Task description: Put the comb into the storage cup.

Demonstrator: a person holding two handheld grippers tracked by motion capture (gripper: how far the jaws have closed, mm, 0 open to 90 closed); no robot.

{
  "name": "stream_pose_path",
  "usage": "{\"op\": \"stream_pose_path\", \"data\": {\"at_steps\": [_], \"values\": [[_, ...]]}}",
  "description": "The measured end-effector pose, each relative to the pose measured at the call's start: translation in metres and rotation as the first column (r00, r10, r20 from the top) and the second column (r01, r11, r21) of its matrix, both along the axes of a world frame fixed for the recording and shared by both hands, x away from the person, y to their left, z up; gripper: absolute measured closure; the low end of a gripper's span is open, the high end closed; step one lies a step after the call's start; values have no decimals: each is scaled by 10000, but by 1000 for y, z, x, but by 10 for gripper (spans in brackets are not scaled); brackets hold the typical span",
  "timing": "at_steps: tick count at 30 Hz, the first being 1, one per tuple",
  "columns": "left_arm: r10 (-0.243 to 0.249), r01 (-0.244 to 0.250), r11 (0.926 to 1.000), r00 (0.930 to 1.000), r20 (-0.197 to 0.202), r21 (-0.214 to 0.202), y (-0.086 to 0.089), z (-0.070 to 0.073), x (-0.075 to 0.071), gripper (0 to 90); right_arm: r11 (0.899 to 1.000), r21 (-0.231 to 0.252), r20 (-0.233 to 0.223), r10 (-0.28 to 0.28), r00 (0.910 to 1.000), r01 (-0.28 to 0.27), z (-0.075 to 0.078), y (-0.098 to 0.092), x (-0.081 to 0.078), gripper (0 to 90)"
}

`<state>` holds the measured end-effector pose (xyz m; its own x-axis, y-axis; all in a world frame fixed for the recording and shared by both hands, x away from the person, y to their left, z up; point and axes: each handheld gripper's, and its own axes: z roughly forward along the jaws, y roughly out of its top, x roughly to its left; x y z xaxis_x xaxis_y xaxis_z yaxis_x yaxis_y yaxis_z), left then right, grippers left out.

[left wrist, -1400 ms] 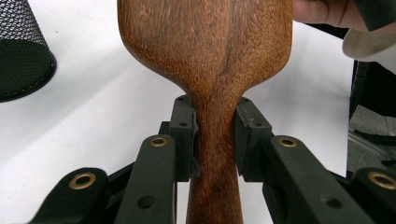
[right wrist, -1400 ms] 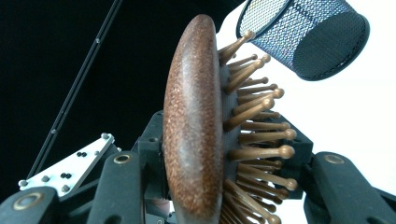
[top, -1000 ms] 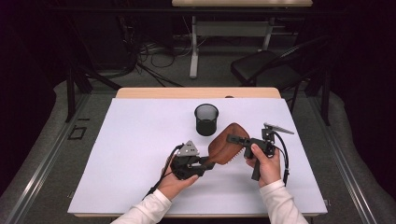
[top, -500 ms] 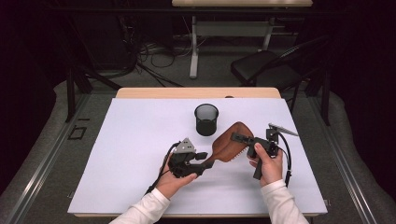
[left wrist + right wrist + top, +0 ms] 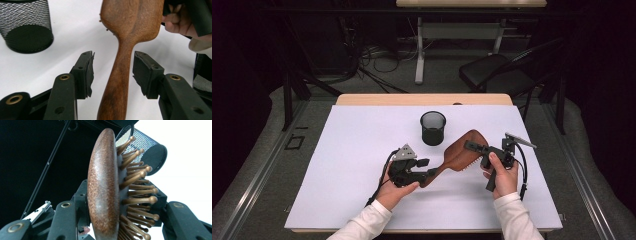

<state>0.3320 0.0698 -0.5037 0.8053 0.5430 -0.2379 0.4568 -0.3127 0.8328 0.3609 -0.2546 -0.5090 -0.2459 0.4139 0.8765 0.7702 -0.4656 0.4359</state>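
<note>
Since a second ago, the left gripper fingers have been opening and now stand apart around the wooden hairbrush handle, not touching it. Right gripper fingers clamp the brush head, just right of the mesh cup, so the brush now seems handed over.

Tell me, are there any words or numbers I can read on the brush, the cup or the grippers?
None: no words, numbers or signs can be read.
The wooden hairbrush is plain wood.
The black mesh cup has no label.
The left hand-held gripper and right hand-held gripper show only screws and bare black jaws.
</note>
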Motion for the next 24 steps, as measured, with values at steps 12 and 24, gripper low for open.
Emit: {"op": "stream_pose_path", "data": {"at_steps": [12, 24], "values": [[556, -561, 9983, 9981, -282, -162, 9, -1, 9, 436, 9998, 97, -100, -153, 9998, 154, -2, -7, 1, 489], [1403, -1403, 9897, 9901, 34, 288, 14, -2, 16, 329, 9998, 5, -131, -179, 9998, 179, -1, -9, 0, 488]]}}
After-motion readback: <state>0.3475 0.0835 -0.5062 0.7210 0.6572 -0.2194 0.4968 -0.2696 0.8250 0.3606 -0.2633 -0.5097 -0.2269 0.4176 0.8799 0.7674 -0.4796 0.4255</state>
